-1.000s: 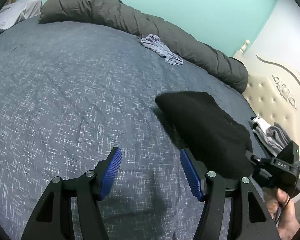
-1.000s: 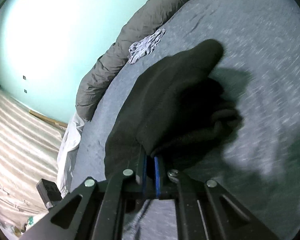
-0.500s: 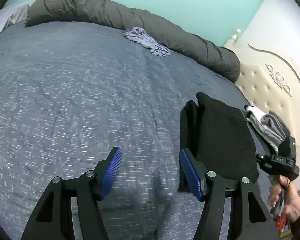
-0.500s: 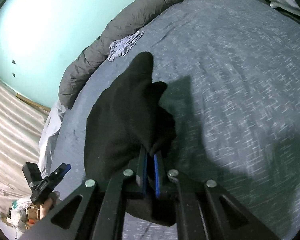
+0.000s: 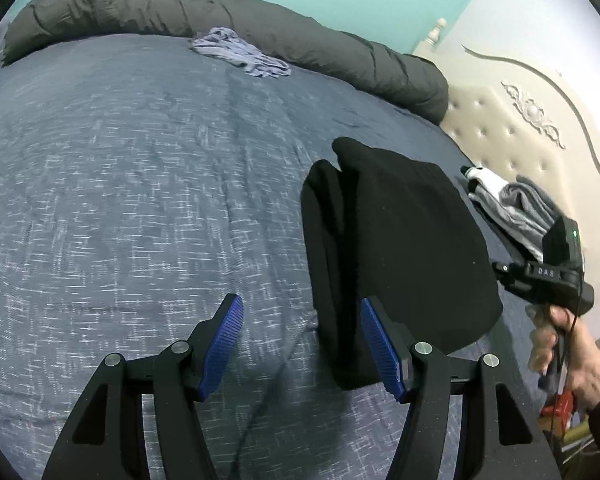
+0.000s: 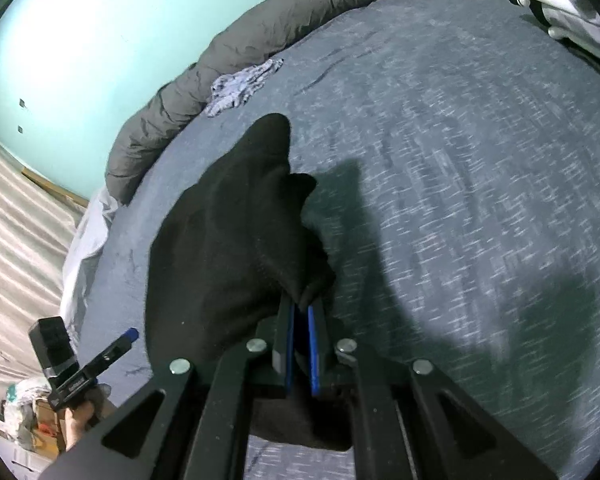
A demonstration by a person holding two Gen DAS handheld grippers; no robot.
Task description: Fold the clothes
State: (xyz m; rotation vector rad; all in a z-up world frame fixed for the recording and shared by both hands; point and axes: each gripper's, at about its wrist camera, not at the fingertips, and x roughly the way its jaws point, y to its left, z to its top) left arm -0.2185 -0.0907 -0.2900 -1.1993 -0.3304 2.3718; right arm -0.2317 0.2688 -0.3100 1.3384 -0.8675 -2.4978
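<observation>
You're pinching the black garment (image 6: 236,248) in your right gripper (image 6: 300,344), dangling it folded over the bed (image 5: 120,200); left gripper (image 5: 302,344) is hanging wide open, empty. Looks mid-carry, so probably pick a clear landing spot.

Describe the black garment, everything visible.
The black garment is plain, matte, soft knit-looking fabric, folded over into a thick layered bundle. The right gripper is shut on one edge and holds it up, so it hangs above the blue-grey bedspread, casting a shadow. Open left gripper sits beside it, not gripping.
</observation>
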